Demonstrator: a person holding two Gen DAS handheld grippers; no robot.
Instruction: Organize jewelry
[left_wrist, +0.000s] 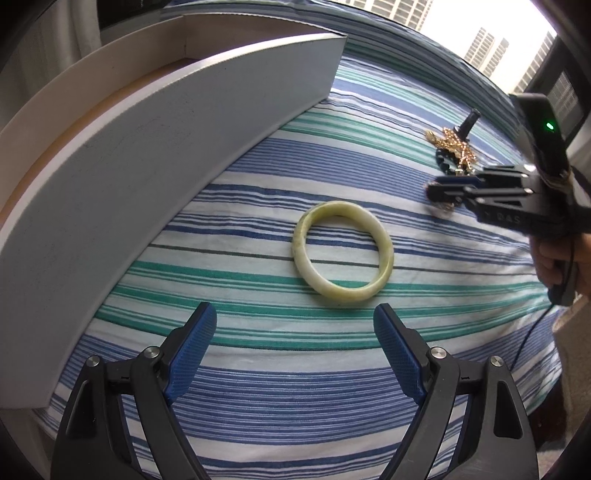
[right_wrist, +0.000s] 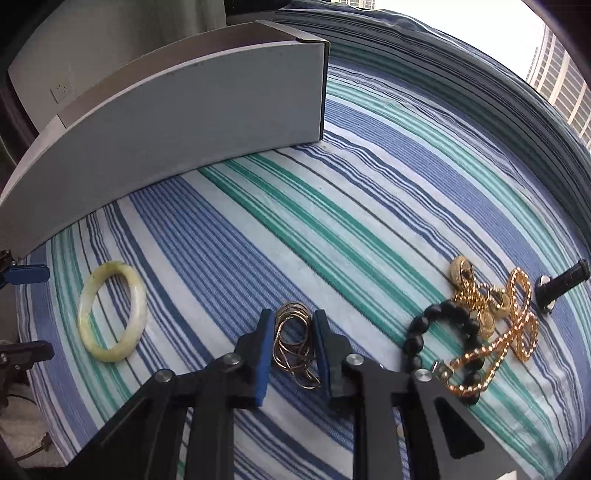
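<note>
A pale green jade bangle (left_wrist: 342, 253) lies flat on the striped bedsheet, just ahead of my open, empty left gripper (left_wrist: 294, 325); it also shows in the right wrist view (right_wrist: 112, 312). My right gripper (right_wrist: 293, 325) has its jaws nearly closed around a bundle of thin gold chain (right_wrist: 295, 341), which still rests on the sheet. To its right lie a black bead bracelet (right_wrist: 439, 332), a chunky gold chain with gold ornaments (right_wrist: 495, 317) and a black watch (right_wrist: 561, 286). The right gripper (left_wrist: 439, 190) shows at the right of the left wrist view.
A grey-white open box (left_wrist: 166, 147) stands on the bed to the left, and shows at the back left in the right wrist view (right_wrist: 192, 110). The blue, green and white striped sheet (right_wrist: 332, 206) covers the bed. Windows with buildings are behind.
</note>
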